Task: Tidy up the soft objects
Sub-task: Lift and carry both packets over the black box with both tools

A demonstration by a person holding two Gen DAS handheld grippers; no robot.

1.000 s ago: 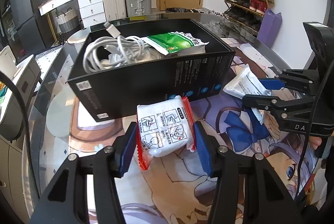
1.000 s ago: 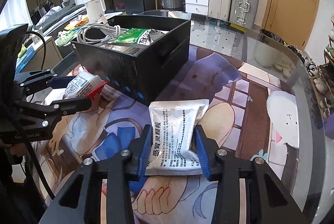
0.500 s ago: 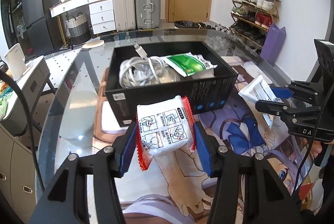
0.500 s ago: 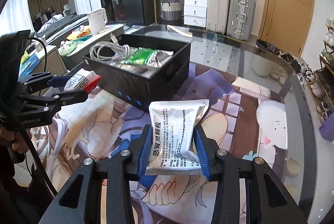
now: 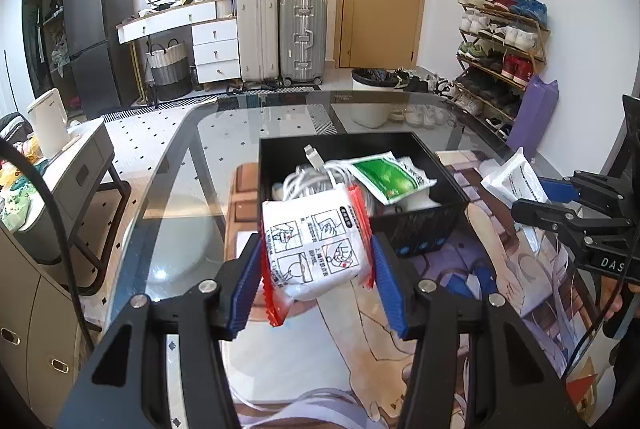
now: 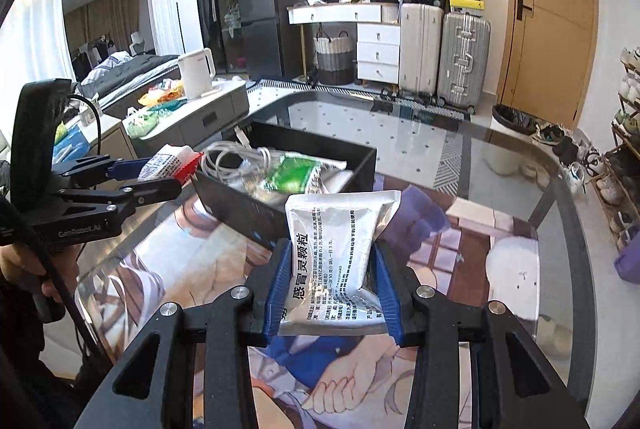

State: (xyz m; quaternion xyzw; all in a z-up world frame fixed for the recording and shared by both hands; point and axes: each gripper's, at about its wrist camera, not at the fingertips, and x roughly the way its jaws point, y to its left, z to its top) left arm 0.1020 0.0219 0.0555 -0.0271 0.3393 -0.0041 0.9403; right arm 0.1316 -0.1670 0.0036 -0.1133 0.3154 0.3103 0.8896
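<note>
Above table mat (image 5: pixel 460 313), near black box (image 5: pixel 420 229): left gripper (image 5: pixel 316 283) clamped on red-edged white sachet (image 5: pixel 316 249), right gripper (image 6: pixel 330 293) clamped on silver sachet (image 6: pixel 340 253); both carried clear of rim, likely for dropping beside white cable (image 5: pixel 308 181) and green packet (image 5: pixel 384 179).

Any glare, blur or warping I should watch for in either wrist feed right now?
Left wrist view: sharp, strong fisheye bending at the edges, the glass table mirrors the room. Right wrist view: window at left blown out, glare on the glass, print on the silver sachet stays readable.
</note>
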